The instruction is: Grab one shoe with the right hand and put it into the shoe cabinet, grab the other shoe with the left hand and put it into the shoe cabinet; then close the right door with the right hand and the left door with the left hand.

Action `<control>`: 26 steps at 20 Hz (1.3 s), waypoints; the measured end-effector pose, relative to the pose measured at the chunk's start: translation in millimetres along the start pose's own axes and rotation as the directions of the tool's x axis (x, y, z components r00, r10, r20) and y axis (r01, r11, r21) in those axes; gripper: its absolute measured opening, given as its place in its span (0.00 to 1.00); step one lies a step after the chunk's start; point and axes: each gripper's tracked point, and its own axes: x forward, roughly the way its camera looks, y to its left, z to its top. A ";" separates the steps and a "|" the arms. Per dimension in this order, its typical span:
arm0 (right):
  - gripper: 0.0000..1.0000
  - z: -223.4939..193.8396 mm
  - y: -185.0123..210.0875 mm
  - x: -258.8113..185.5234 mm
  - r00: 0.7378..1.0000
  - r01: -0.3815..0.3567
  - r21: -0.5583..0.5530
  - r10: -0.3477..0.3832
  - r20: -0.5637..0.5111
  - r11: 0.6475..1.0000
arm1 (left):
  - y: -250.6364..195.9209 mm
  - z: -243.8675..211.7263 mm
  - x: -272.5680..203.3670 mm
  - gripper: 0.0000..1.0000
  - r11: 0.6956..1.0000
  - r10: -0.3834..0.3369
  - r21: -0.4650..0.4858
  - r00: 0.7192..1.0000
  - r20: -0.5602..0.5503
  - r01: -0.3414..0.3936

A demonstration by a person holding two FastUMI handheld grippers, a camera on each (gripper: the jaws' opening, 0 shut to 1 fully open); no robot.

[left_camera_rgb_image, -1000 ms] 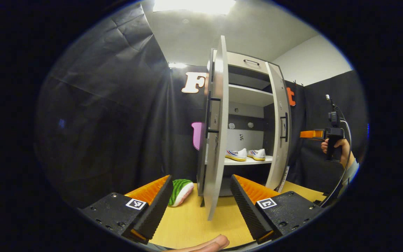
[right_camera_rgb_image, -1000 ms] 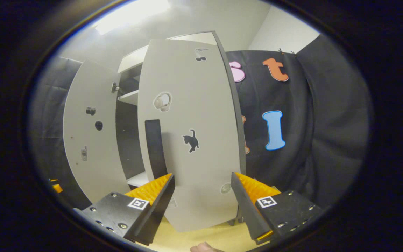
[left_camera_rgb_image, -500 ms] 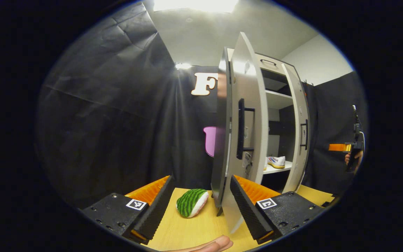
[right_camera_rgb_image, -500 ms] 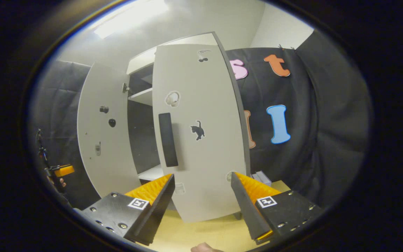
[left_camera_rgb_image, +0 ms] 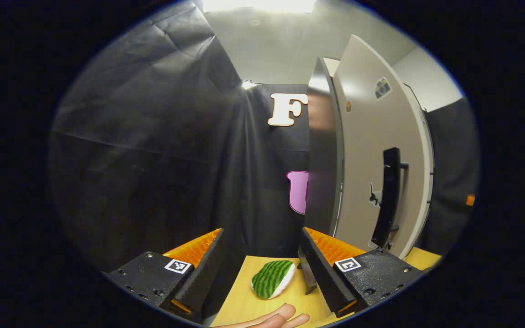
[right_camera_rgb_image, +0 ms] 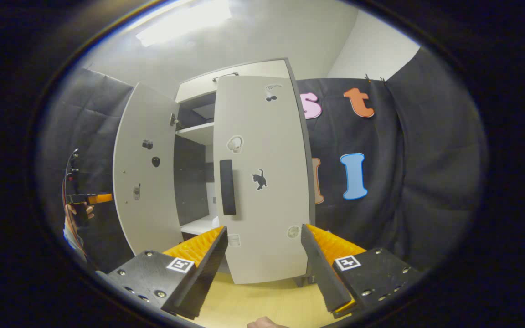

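Both claws, left claw and right claw, gape empty before the upright shoe cabinet.

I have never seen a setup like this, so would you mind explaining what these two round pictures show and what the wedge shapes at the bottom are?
There is no robot here: a person holds a two-finger gripper in each hand, and a fisheye camera rides on each one. The wedges at the bottom are that gripper's own fingers. In the left gripper view, the left gripper is open and holds nothing; in the right gripper view, the right gripper is likewise open and empty. Both face a tall pale grey shoe cabinet standing on a light wooden table. Its right door, with a black bar handle and a cat sticker, looks nearly closed, while the left door stands ajar. A green striped watermelon-slice toy lies on the table beside the cabinet.
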 end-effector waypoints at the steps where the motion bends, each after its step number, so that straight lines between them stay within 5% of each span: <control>1: 0.96 0.1 2.4 -4.7 1.000 -0.006 -0.011 0.006 0.001 1.000 | -6.4 -1.3 3.8 0.99 0.999 -0.028 -0.033 1.000 -0.009 0.028; 6: 0.96 -4.7 10.3 -26.1 1.000 0.025 -0.029 -0.025 -0.001 0.999 | -16.2 -11.6 7.9 0.96 0.994 -0.086 -0.079 0.994 -0.062 0.081; 10: 0.94 -17.1 1.8 -46.6 0.992 0.123 0.000 -0.123 -0.040 0.992 | -60.1 -24.8 12.3 0.96 0.981 -0.178 -0.103 0.976 -0.126 0.165; 14: 0.96 -23.9 5.4 -56.9 0.993 0.105 0.029 -0.104 -0.051 0.994 | -63.6 -13.6 13.8 0.88 0.988 -0.156 -0.032 0.982 -0.111 0.153; 17: 0.96 -34.7 -2.8 -57.5 0.992 0.104 0.036 -0.101 -0.077 0.994 | -66.7 -12.5 12.9 0.93 0.989 -0.146 -0.031 0.982 -0.118 0.144; 26: 0.96 -45.8 -13.4 -62.2 0.992 0.092 0.049 -0.087 -0.088 0.995 | -96.6 -12.1 26.7 0.87 0.983 -0.182 -0.005 0.977 -0.107 0.183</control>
